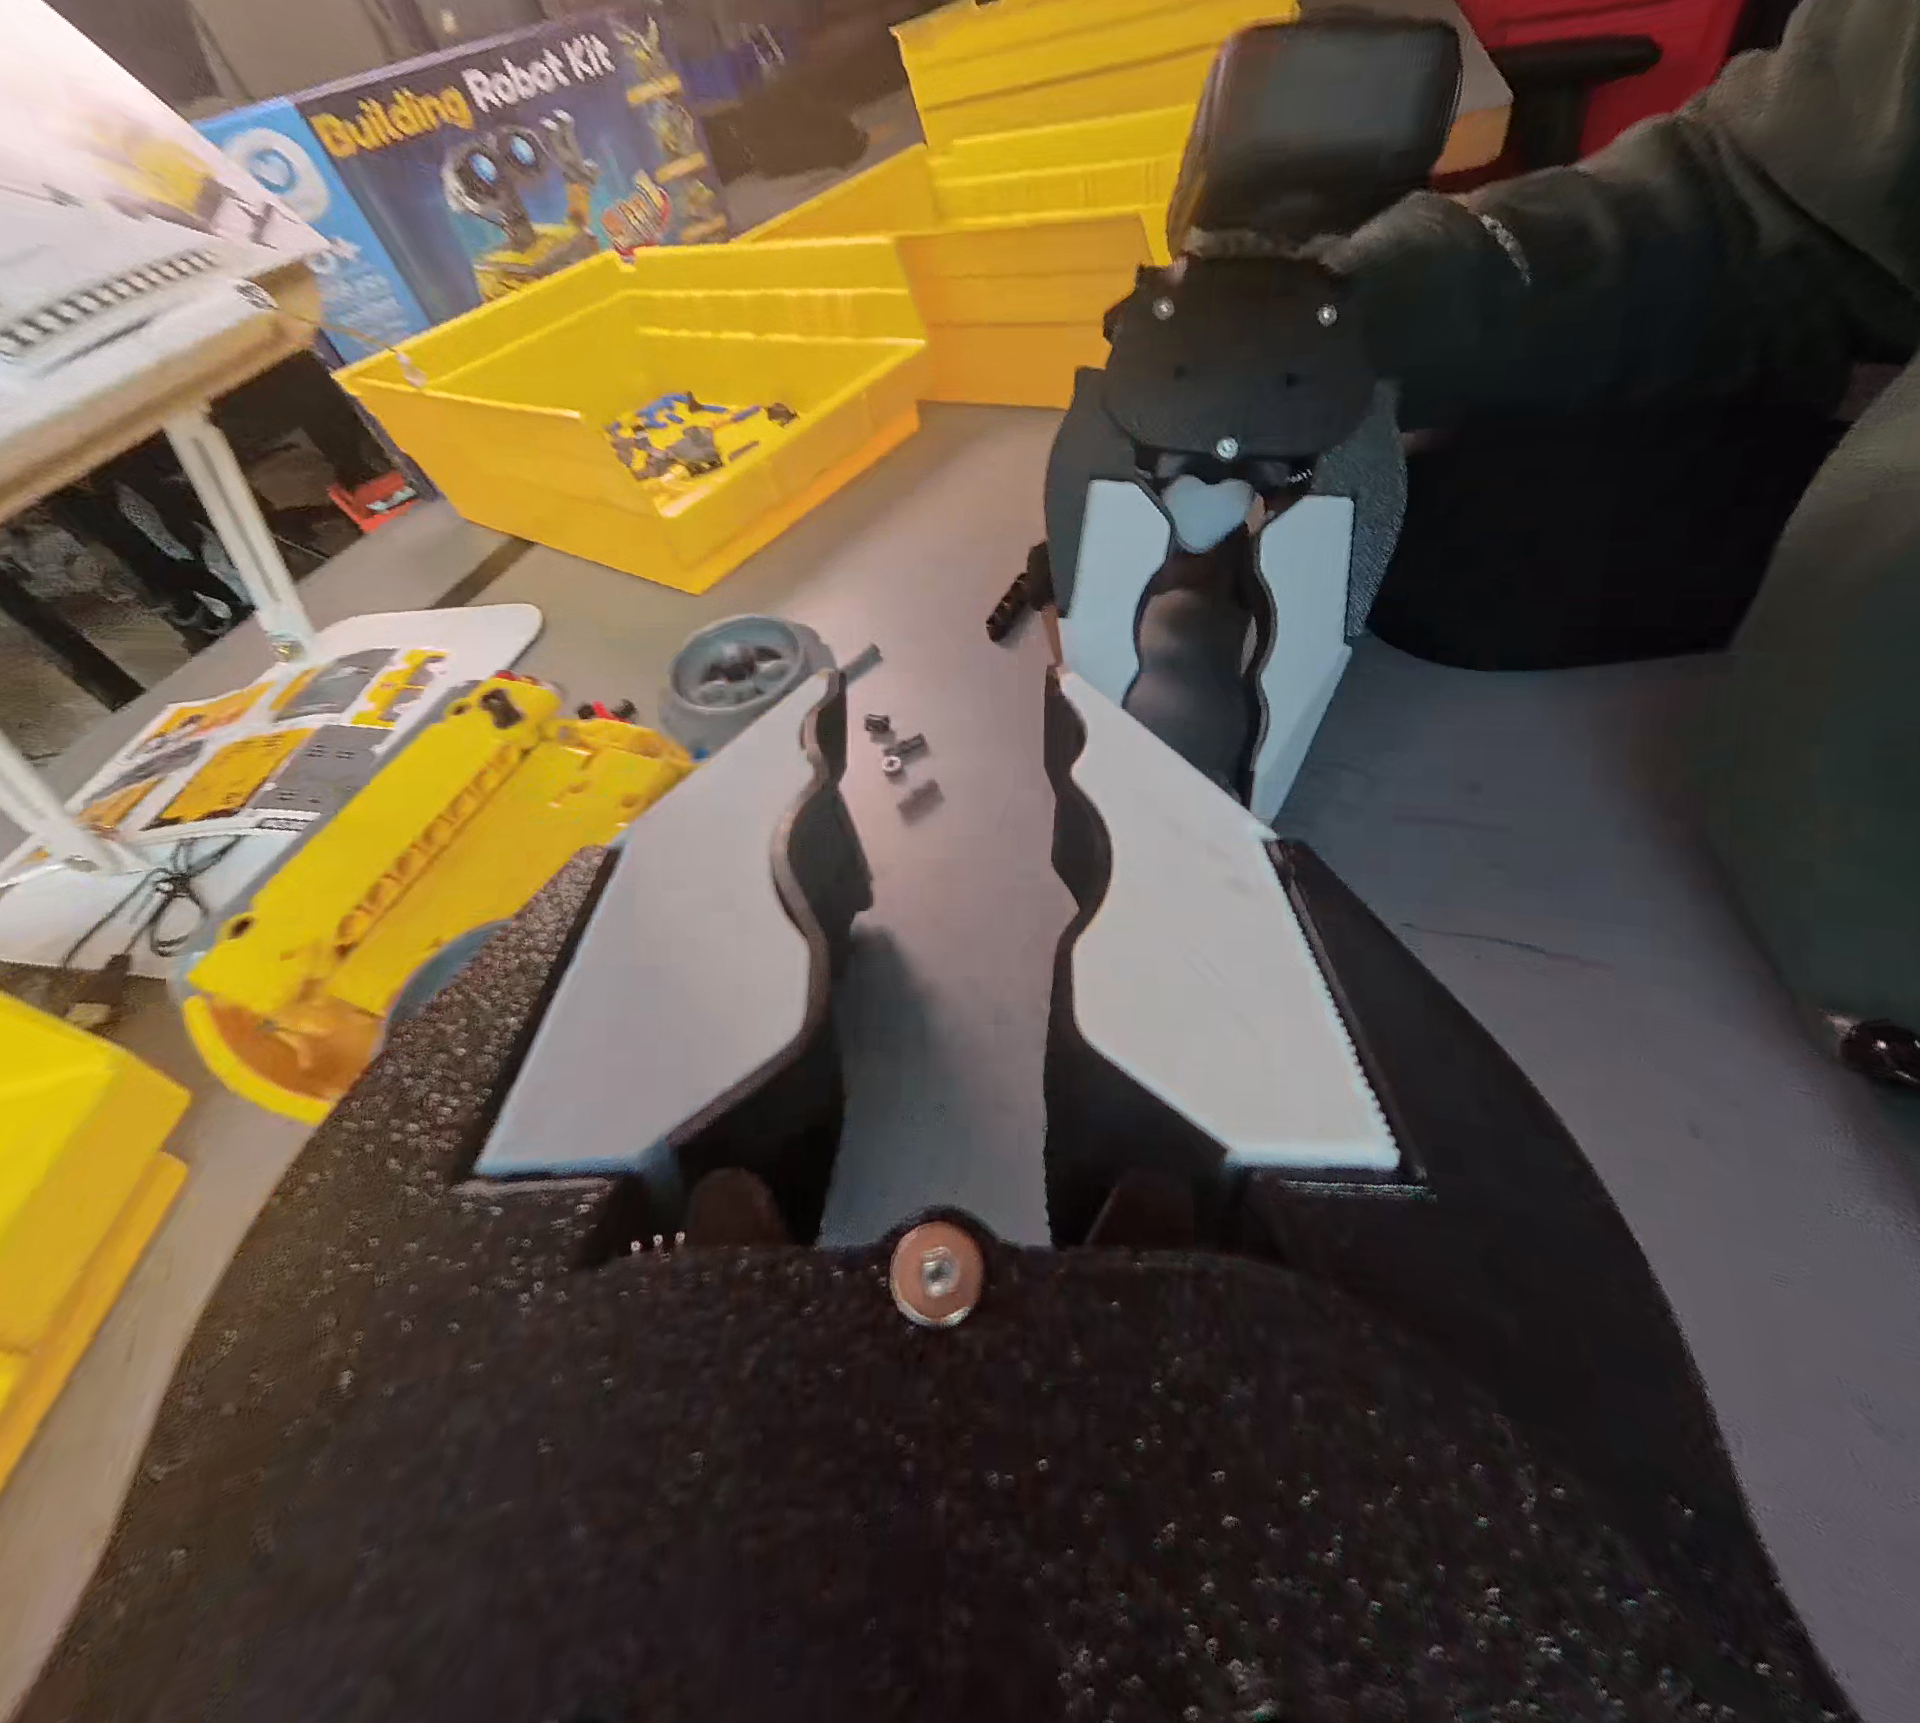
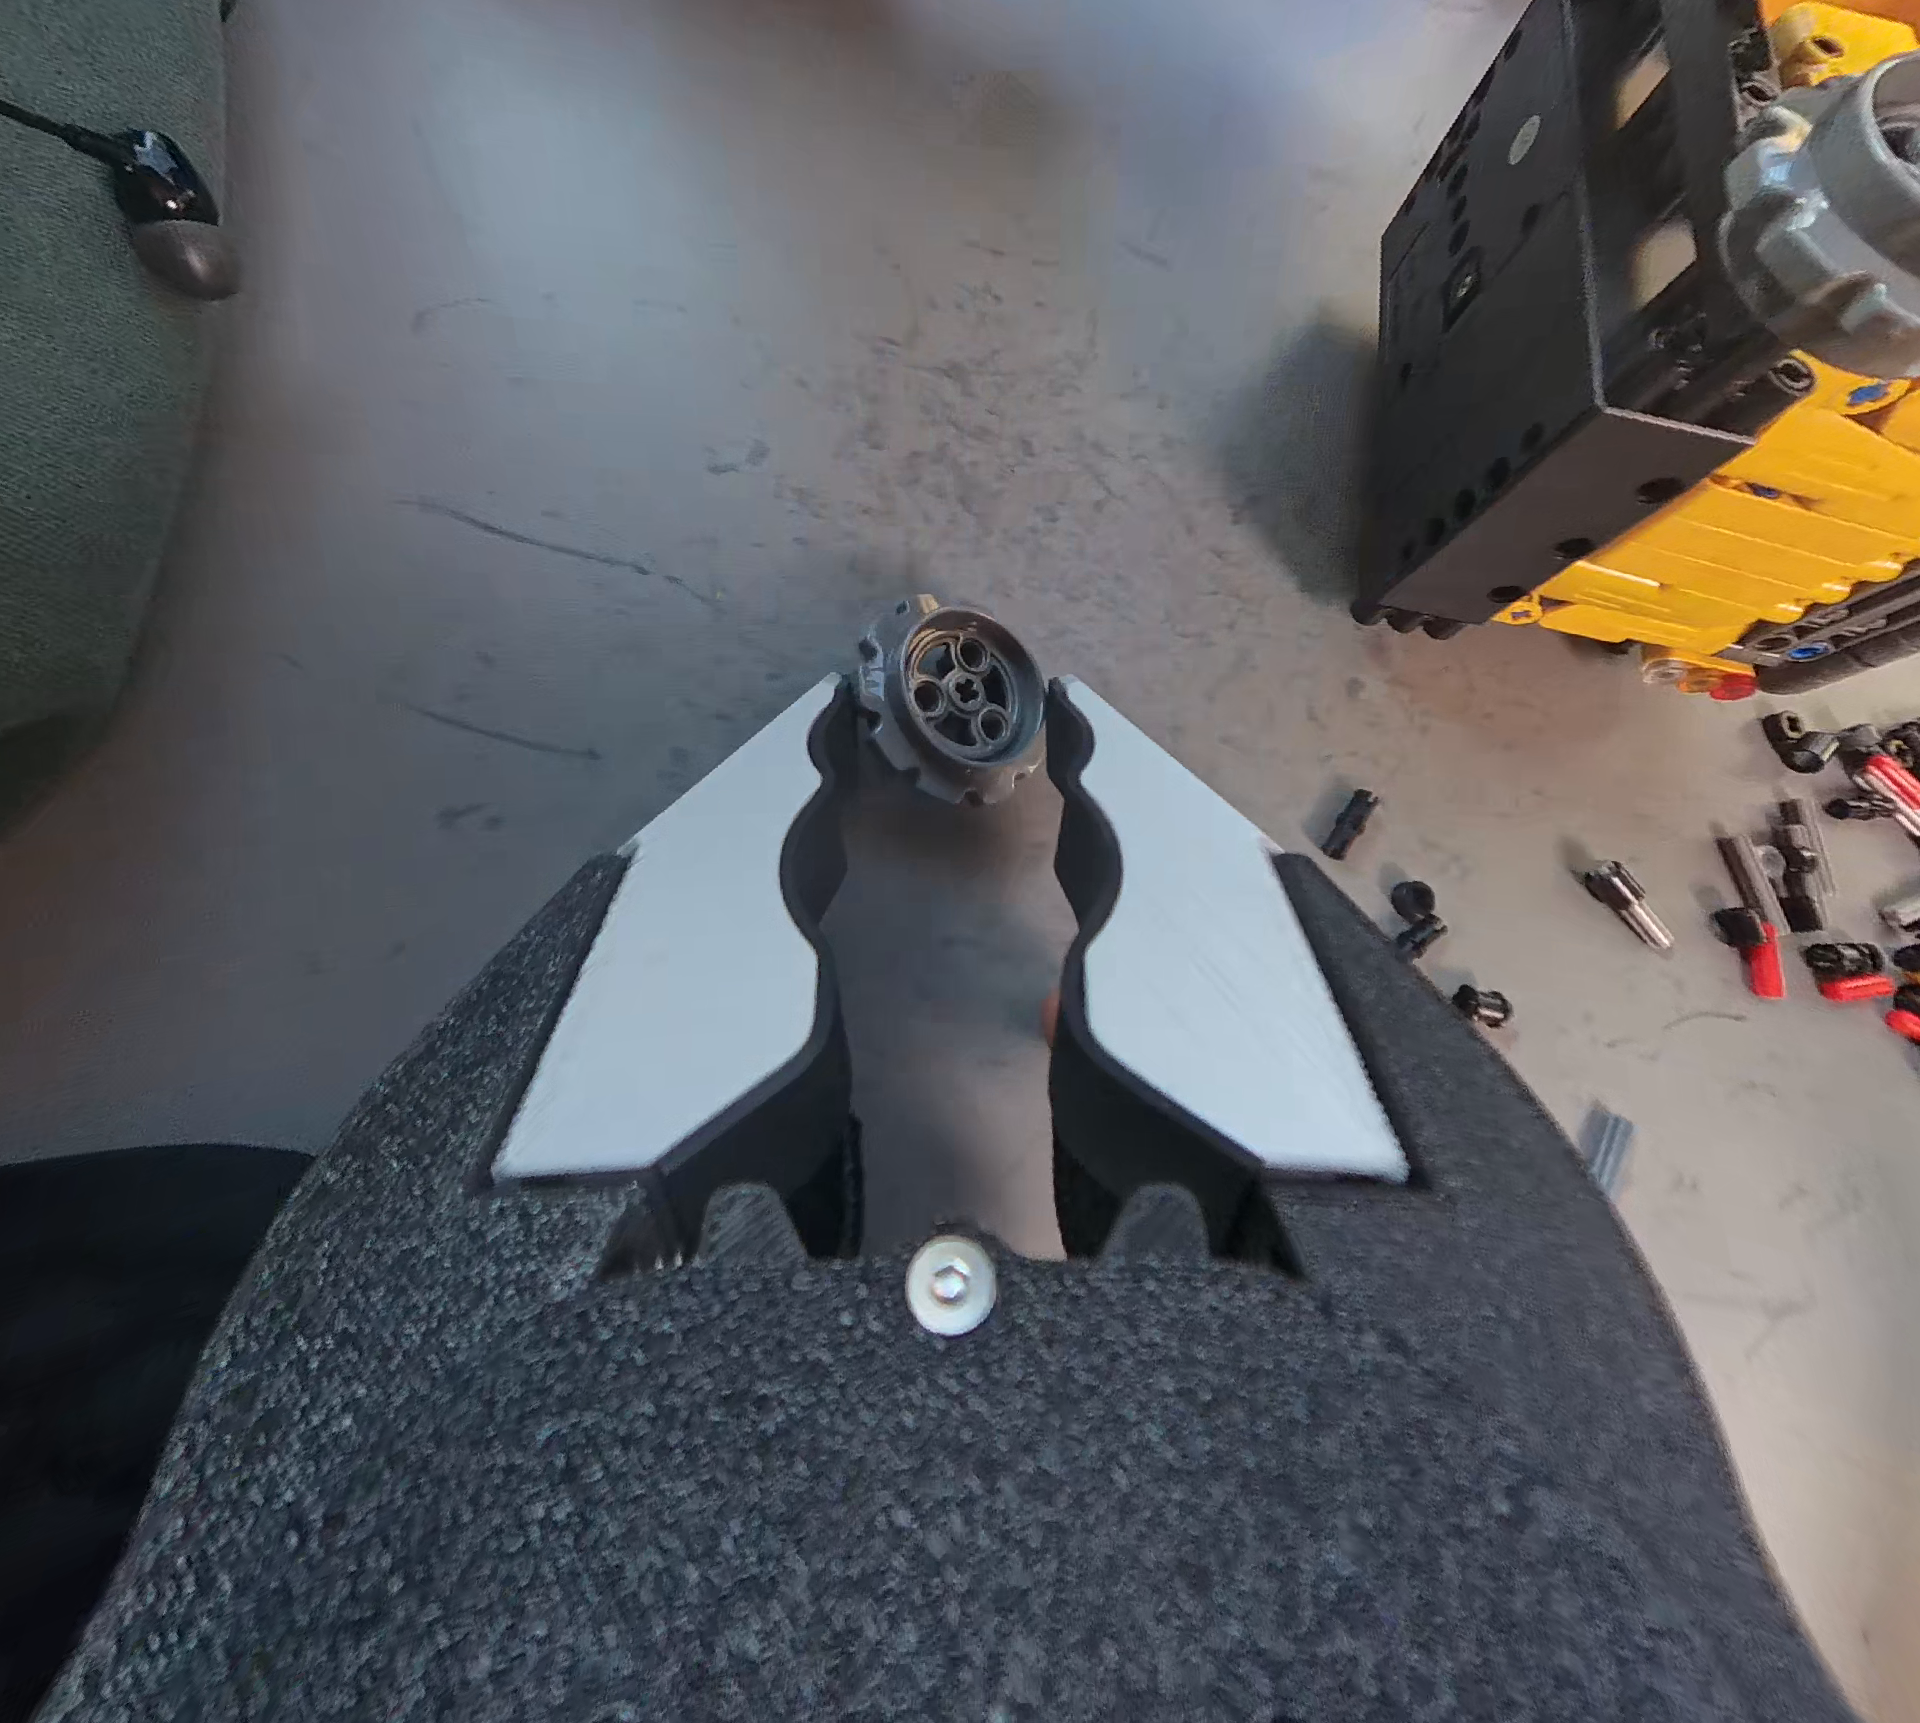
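Right gripper (image 2: 951, 699) up close: tips clamped on a small dark grey wheel (image 2: 954, 705), one finger each side of the rim, hub w/ its ring of holes facing the cam. Wheel's held over bare grey table (image 2: 623, 426), seemingly clear of it. Off to the right, a black-and-yellow block model (image 2: 1621, 385) lies on the table; nearer, a scatter of black & red pins (image 2: 1787, 894), well apart from the wheel.

Left gripper (image 1: 940, 707) is spread wide, nothing in it, hovering over a few tiny black pins (image 1: 902, 754) that show btwn its tips. A bigger grey wheel (image 1: 740, 671) sits just beside its left tip, w/ the yellow model (image 1: 436, 852) near. Further back: yellow bin (image 1: 540, 437) w/ loose parts, and an open booklet (image 1: 260, 738).
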Demonstrator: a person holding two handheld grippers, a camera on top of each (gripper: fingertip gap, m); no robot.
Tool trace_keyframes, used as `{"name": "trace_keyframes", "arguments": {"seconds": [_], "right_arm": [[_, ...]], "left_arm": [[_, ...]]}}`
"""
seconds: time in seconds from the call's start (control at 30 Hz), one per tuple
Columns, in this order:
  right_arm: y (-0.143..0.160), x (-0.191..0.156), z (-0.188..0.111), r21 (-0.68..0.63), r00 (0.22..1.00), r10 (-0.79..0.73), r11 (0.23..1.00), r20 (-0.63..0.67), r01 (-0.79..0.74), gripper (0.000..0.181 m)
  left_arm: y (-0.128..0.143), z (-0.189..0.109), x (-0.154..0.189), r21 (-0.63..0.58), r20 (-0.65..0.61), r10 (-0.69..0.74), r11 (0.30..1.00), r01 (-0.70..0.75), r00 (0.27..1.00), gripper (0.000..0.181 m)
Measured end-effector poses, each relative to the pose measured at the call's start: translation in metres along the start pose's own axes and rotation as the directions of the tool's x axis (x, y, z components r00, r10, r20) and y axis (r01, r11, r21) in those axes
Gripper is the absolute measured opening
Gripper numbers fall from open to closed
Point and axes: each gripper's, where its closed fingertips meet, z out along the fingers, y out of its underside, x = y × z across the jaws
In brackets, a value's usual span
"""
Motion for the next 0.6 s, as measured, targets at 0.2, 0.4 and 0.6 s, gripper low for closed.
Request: {"name": "trace_keyframes", "arguments": {"seconds": [0.2,0.4,0.6], "right_arm": [[-0.002,0.004,-0.004,0.052,0.999,0.049,0.997,0.015,-0.050,0.042],[-0.014,0.029,-0.024,0.192,0.989,0.148,0.971,-0.026,-0.140,0.043],[-0.048,0.148,-0.088,0.380,0.855,0.249,0.923,-0.455,-0.066,0.028]], "left_arm": [[0.043,0.025,0.027,-0.174,-0.141,-0.060,0.984,0.035,0.988,0.039],[0.054,0.033,0.029,-0.249,-0.159,-0.090,0.967,0.049,0.983,0.038],[0.055,0.033,0.027,-0.253,-0.150,-0.094,0.966,0.054,0.984,0.036]]}}
